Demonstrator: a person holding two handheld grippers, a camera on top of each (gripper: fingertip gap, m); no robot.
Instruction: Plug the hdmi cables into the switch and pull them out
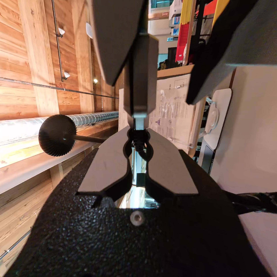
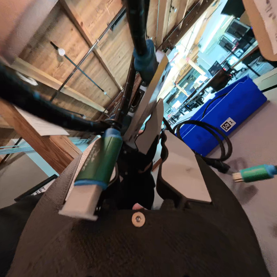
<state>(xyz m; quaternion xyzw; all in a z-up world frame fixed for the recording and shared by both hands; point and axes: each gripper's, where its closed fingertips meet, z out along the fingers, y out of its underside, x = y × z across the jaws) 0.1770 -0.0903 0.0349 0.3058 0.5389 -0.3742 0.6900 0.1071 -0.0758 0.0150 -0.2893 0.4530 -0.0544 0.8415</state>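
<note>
In the left wrist view my left gripper point(image 1: 138, 132) is shut on the black strain relief of an HDMI plug point(image 1: 139, 122). Its metal end sits in the grey switch point(image 1: 140, 75), which hangs in the air. My right gripper point(image 1: 149, 93) comes from above, open, one finger against the switch's left side and the other well off to the right. In the right wrist view the right gripper point(image 2: 139, 143) is open around the left gripper's fingers point(image 2: 149, 127). The switch point(image 2: 149, 93) is edge-on with an empty port point(image 2: 136, 100) and a blue-collared plug point(image 2: 144, 64) above it. A green plug point(image 2: 99, 161) lies along the right gripper's left finger.
A second green HDMI plug point(image 2: 254, 174) lies on the grey table point(image 2: 254, 149) at the right, next to a coiled black cable point(image 2: 224, 143) and a blue bin point(image 2: 221, 113). Wooden beams point(image 1: 37, 60) and a metal duct point(image 1: 96, 118) are behind. A cardboard box with sheets point(image 1: 172, 107) stands past the switch.
</note>
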